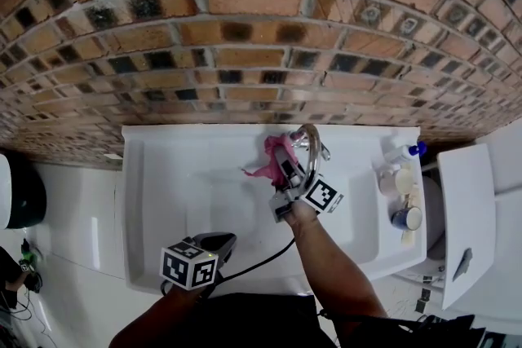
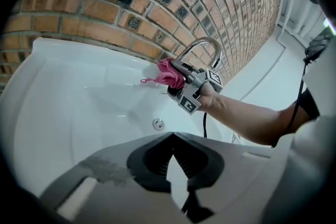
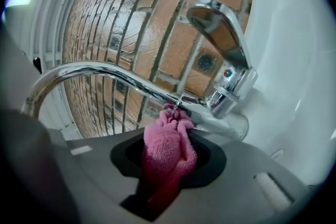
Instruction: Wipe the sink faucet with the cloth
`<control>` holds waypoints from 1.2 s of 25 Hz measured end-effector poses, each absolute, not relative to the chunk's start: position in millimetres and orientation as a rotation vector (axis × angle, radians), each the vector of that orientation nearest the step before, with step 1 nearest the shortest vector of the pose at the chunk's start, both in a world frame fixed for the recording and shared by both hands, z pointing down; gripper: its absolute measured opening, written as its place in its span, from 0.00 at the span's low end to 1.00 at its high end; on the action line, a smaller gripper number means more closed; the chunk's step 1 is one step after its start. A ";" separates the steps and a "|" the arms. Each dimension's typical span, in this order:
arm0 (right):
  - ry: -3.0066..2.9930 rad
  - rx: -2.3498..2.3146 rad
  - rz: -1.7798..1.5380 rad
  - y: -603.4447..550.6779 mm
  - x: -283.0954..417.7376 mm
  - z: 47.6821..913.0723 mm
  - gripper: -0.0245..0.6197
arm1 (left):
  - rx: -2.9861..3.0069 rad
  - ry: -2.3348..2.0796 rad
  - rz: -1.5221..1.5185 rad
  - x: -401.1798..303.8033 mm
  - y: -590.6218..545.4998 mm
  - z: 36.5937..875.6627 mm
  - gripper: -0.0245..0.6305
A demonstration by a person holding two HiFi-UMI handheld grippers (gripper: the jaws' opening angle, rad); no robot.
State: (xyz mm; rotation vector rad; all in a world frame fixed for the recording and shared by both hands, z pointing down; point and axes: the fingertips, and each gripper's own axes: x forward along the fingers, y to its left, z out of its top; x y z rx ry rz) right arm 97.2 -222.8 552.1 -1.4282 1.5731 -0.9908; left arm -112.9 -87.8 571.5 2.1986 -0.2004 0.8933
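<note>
1. So, the cloth [image 3: 167, 147] is a small pink terry rag bunched into a wad. It sits at the faucet [image 3: 121, 75], touching the spout close to its base.
2. The right gripper [image 3: 167, 178] has its fingers pinching the wad's lower half, and the loose top pokes out against the chrome.
3. The left gripper [image 2: 176, 162] hangs low over the sink [image 1: 183, 191], well apart from the faucet. Its fingers are pressed together at the tips with nothing between them.
4. Handling guess: the cloth is light, soft and floppy. It should mould round the pipe but may slip out of the pinch if dragged hard, so it is best gripped deep in the bunch, as it is now.
5. The faucet is rigid polished chrome, smooth and likely slippery. It has a thin arched gooseneck spout, a stubby round body and a flat paddle lever [image 3: 218, 34] tilted up, with a red and blue dot under it.
6. The curved pipe probably needs the wad wrapped or slid along it; flat dabs would miss the back.
7. The sink is glossy white and rectangular, with a small metal drain [image 2: 157, 124].
8. Behind is a rough brick wall [image 1: 245, 28] with mixed brown and dark glazed bricks.
9. Cups [image 1: 400, 179] stand on the sink's right ledge, near enough to be knocked.
</note>
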 end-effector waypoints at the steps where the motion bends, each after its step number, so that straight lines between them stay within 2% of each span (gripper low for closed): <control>1: 1.554 -1.403 -0.995 -222.6 95.6 549.3 0.24 | 2.201 -0.202 0.890 -113.0 -87.2 570.5 0.04; 17: 1.795 -1.630 -1.208 -181.9 98.2 599.6 0.24 | 2.203 -0.212 0.870 -108.2 -70.9 566.3 0.04; 30: 1.907 -1.718 -1.247 -116.0 94.7 578.4 0.24 | 2.231 -0.198 0.727 -89.4 -60.6 548.8 0.04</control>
